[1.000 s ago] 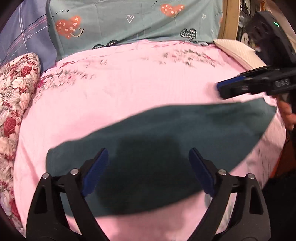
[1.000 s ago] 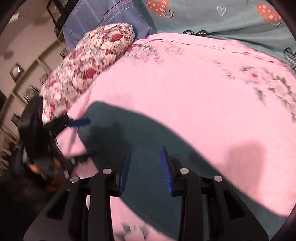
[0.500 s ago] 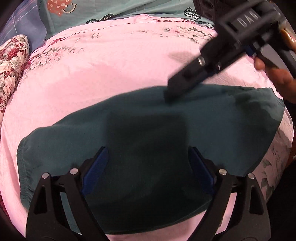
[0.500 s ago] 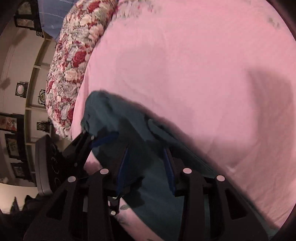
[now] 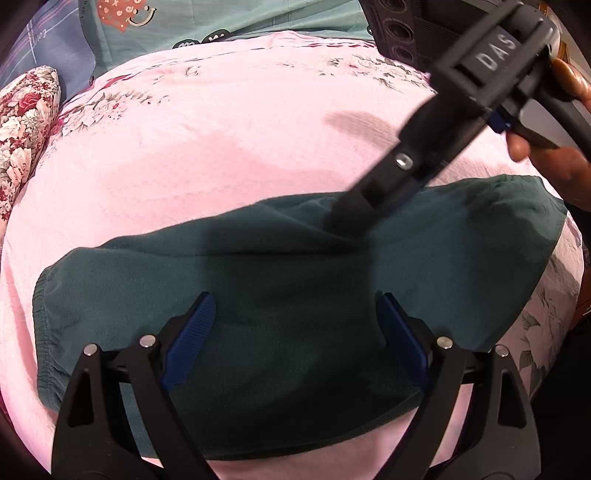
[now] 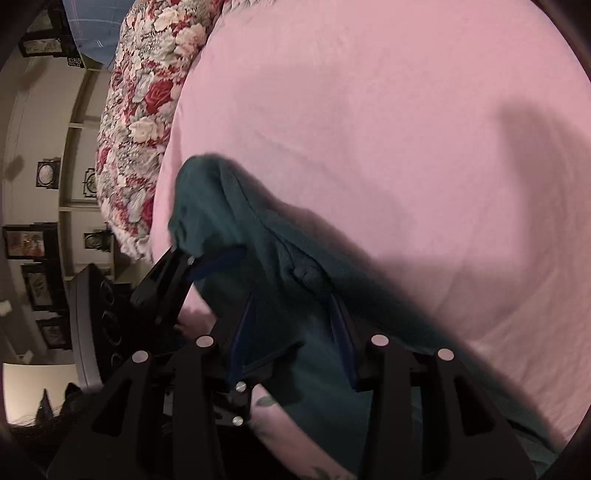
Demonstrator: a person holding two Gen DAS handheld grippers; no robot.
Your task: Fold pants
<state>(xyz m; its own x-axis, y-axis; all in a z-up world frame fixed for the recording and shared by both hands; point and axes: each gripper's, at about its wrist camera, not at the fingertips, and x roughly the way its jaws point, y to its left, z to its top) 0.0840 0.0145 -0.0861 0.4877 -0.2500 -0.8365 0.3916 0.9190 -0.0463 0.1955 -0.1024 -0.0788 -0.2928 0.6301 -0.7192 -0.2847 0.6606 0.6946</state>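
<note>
Dark teal pants point(image 5: 110, 295) lie spread across the pink bedsheet point(image 5: 221, 140), elastic waistband at the left. My left gripper point(image 5: 293, 301) hovers just above their middle, open wide, with nothing pinched. My right gripper point(image 5: 347, 221), held by a hand point(image 5: 546, 158), slants down from the upper right, its tips on the pants' far edge. In the right wrist view that gripper point(image 6: 293, 295) stands astride a raised ridge of the pants point(image 6: 229, 206). Its jaws are opening and the pads do not press the cloth. One of the left gripper's fingers point(image 6: 166, 273) shows at the left there.
A red floral pillow point(image 5: 22, 122) lies at the bed's left side. Teal heart-print bedding point(image 5: 221, 18) and a blue plaid pillow point(image 5: 55, 44) are at the head. The bed's edge drops off at the right point(image 5: 565, 302). Framed pictures hang on a wall point(image 6: 44, 173).
The right gripper has swung down from the air at the right onto the pants' far edge, and its jaws have widened. The left gripper has sunk a little closer to the pants, still open.
</note>
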